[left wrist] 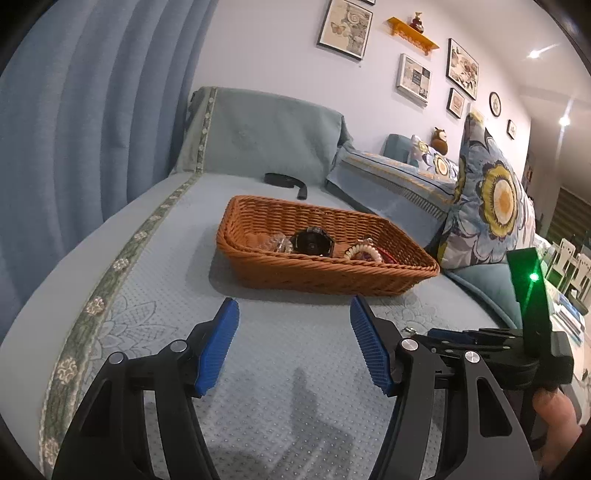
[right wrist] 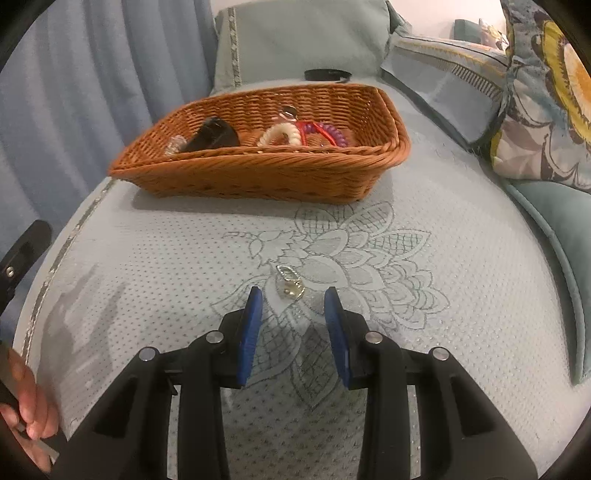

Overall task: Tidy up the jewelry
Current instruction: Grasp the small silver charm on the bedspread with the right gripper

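A brown wicker basket [left wrist: 280,273] [right wrist: 258,173] stands on the pale blue sofa cover. It holds a black watch [left wrist: 313,242] [right wrist: 212,138], a clear crystal piece [left wrist: 279,244], a cream bead bracelet [left wrist: 364,253] [right wrist: 280,133] and a red and purple coil band [right wrist: 325,133]. A small silver-gold jewelry piece [right wrist: 290,282] lies on the embroidered flower, just ahead of my right gripper [right wrist: 293,295], which is open and empty with its blue pads either side. My left gripper [left wrist: 293,306] is open and empty, short of the basket. The right gripper's body [left wrist: 498,347] shows at the right.
A black strap [left wrist: 284,181] [right wrist: 327,75] lies behind the basket by the sofa arm. Floral cushions [left wrist: 491,199] [right wrist: 543,103] lean at the right. Blue curtains [left wrist: 92,110] hang at the left. Framed pictures [left wrist: 345,27] hang on the wall.
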Demonstrator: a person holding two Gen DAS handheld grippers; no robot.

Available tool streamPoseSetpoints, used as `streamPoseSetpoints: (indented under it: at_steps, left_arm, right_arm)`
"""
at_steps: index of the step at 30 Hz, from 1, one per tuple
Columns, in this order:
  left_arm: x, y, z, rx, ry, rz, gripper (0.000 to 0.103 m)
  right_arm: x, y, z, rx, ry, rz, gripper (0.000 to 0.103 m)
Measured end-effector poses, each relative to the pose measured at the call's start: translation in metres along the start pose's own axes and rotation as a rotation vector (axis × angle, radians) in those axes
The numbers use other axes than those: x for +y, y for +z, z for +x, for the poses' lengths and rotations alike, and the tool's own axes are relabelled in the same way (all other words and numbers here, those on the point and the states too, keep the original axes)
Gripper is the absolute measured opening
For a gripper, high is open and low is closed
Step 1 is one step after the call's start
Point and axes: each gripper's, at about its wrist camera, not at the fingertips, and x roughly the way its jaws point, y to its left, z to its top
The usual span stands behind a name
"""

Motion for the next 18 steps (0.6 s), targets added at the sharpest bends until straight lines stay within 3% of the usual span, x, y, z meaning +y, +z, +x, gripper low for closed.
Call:
streamPoseSetpoints:
  at_steps: [5, 18]
  left_arm:
    - [-0.004, -0.001, -0.001, -0.002, 0.0, 0.016, 0.065]
    - [0.0, 0.001, 0.001, 0.004, -0.007, -0.004, 0.067]
  right_arm:
    - [0.006, 0.005, 0.008, 0.014, -0.028, -0.024, 0.031]
    - [0.013, 0.007, 0.011, 0.008, -0.046, -0.037, 0.011]
